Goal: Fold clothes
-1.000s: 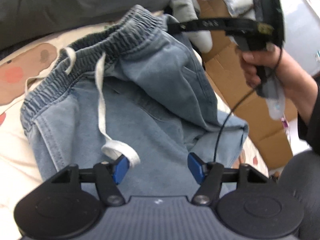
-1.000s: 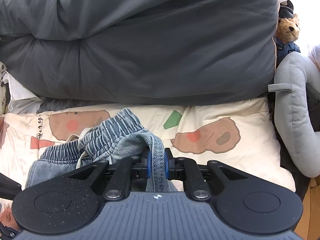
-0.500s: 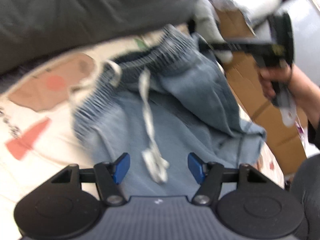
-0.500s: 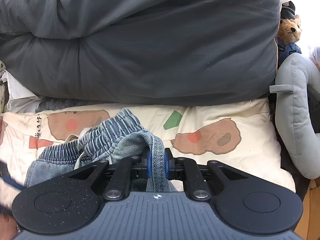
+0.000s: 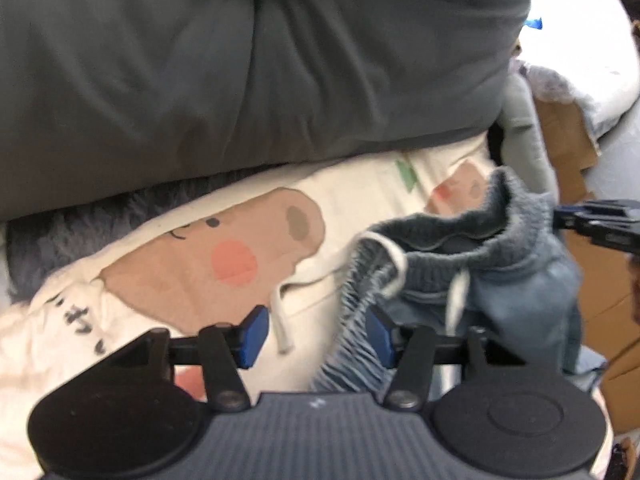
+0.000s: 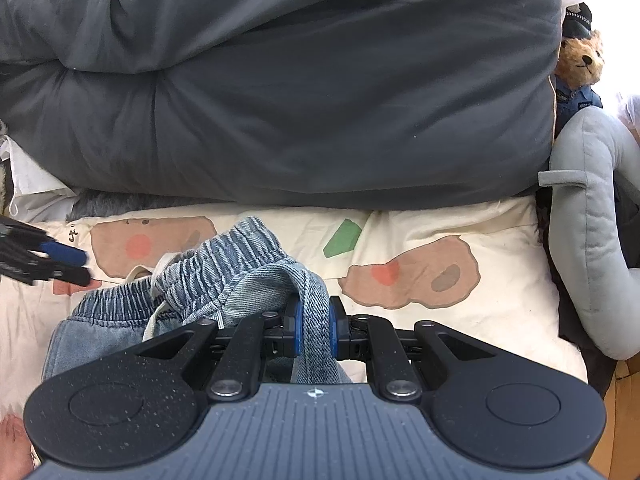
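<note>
Right hand-held gripper (image 6: pixel 313 330), bottom centre of its frame: blue pads clamped on a fold of the denim shorts (image 6: pixel 224 276), fabric pinched between them. Left hand-held gripper (image 5: pixel 316 330), bottom centre of its frame: fingers spread apart, holding nothing; the elastic waistband (image 5: pixel 354 320) lies against the inner side of its right pad, white drawstring (image 5: pixel 280 320) hanging between the pads. Shorts lie bunched on the cream printed bed sheet (image 6: pixel 432 232), lower left of the right-wrist frame. Beyond: dark grey duvet (image 6: pixel 300 88); teddy bear (image 6: pixel 580 60) at upper right.
</note>
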`<control>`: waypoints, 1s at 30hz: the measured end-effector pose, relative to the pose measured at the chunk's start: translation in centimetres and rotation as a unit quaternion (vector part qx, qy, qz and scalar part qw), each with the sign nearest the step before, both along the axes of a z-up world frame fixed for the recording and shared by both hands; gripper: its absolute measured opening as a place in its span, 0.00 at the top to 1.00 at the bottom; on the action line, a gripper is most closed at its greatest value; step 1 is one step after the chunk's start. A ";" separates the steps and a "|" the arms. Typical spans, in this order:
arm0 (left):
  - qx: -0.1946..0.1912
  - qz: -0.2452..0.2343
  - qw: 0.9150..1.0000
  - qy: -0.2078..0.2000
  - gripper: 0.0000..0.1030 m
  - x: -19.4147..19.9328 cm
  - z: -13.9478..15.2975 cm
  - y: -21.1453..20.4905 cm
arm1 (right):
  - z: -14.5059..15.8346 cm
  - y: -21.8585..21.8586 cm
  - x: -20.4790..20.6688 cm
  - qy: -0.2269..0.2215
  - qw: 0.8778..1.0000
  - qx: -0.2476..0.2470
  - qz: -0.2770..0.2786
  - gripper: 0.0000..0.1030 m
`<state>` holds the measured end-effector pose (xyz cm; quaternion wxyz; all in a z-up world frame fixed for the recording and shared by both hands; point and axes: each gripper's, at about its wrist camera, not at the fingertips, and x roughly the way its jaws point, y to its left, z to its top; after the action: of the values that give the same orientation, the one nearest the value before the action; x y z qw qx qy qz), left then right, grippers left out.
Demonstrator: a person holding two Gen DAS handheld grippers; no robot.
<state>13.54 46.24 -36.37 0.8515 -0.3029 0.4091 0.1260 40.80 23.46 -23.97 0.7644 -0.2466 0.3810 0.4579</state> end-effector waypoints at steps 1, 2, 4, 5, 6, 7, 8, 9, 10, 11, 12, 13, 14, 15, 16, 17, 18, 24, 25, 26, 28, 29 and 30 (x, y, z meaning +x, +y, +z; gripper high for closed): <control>-0.006 -0.008 1.000 0.006 0.55 0.5 -0.7 0.2 | -0.1 0.0 0.0 0.000 1.000 -0.001 -0.003 0.88; -0.010 -0.014 1.000 0.013 0.55 1.0 -1.3 0.3 | -0.2 0.1 0.0 0.001 1.000 -0.001 -0.006 0.88; -0.009 -0.018 0.999 0.028 0.55 1.7 -2.3 0.8 | -0.3 0.1 -0.1 0.002 1.000 -0.003 -0.008 0.88; -0.009 -0.020 0.999 0.036 0.55 2.1 -2.8 1.0 | -0.4 0.2 -0.2 0.003 1.000 -0.003 -0.010 0.88; -0.009 -0.022 0.999 0.043 0.55 2.5 -3.2 1.2 | -0.4 0.3 -0.3 0.003 1.000 -0.003 -0.012 0.88; -0.008 -0.024 0.998 0.051 0.55 2.8 -3.7 1.4 | -0.6 0.4 -0.4 0.005 1.000 -0.003 -0.015 0.88; -0.008 -0.026 0.998 0.058 0.56 3.1 -4.1 1.6 | -0.7 0.5 -0.5 0.007 1.000 -0.003 -0.018 0.88; -0.005 -0.027 0.998 0.064 0.59 3.2 -4.1 1.7 | -0.8 0.7 -0.6 0.010 1.000 -0.003 -0.021 0.88; -0.003 -0.029 0.997 0.070 0.59 3.3 -4.2 1.7 | -1.0 0.9 -0.7 0.011 1.000 -0.003 -0.024 0.88; -0.001 -0.031 0.997 0.076 0.61 3.4 -4.2 1.8 | -1.1 1.1 -0.9 0.010 1.000 -0.005 -0.025 0.88; 0.001 -0.032 0.996 0.082 0.68 3.5 -4.2 1.9 | -1.3 1.3 -1.0 0.008 1.000 -0.008 -0.026 0.88; 0.003 -0.034 0.996 0.088 0.82 3.6 -4.2 2.0 | -1.4 1.5 -1.2 0.006 0.999 -0.009 -0.030 0.88; 0.005 -0.036 0.995 0.094 0.87 3.7 -4.3 2.0 | -1.6 1.5 -1.4 0.008 0.999 -0.009 -0.035 0.88; 0.007 -0.037 0.994 0.099 0.96 3.8 -4.2 2.1 | -1.8 1.5 -1.5 0.012 0.999 -0.007 -0.036 0.88; 0.005 -0.038 0.995 0.097 0.97 4.0 -3.7 2.0 | -1.9 1.4 -1.7 0.014 0.999 -0.006 -0.034 0.88; 0.002 -0.039 0.995 0.096 0.97 4.1 -3.1 1.9 | -2.0 1.3 -1.8 0.013 0.999 -0.006 -0.032 0.88; 0.000 -0.040 0.995 0.094 0.97 4.3 -2.6 1.8 | -2.1 1.1 -1.9 0.014 0.999 -0.005 -0.035 0.88; -0.013 -0.047 0.995 0.084 0.98 5.2 0.7 1.2 | -2.3 -0.6 -1.9 0.046 0.998 0.002 -0.048 0.88; -0.015 -0.048 0.995 0.083 0.98 5.3 1.2 1.1 | -2.2 -1.1 -2.0 0.050 0.998 0.002 -0.044 0.88; -0.018 -0.049 0.995 0.081 0.98 5.5 1.8 1.0 | -2.1 -1.5 -2.0 0.055 0.998 0.004 -0.042 0.88; -0.022 -0.051 0.995 0.078 0.98 5.8 2.9 0.8 | -1.7 -2.3 -1.9 0.068 0.997 0.012 -0.044 0.88; -0.023 -0.053 0.995 0.076 0.98 5.9 3.5 0.6 | -1.7 -2.5 -2.0 0.074 0.996 0.014 -0.044 0.88; -0.018 -0.063 0.995 0.074 0.98 6.2 4.6 0.2 | -1.8 -2.8 -2.1 0.078 0.996 0.016 -0.045 0.88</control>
<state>19.78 46.40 -31.74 0.8195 -0.2819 0.4913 0.0868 38.72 20.69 -25.75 0.7563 -0.1807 0.4427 0.4465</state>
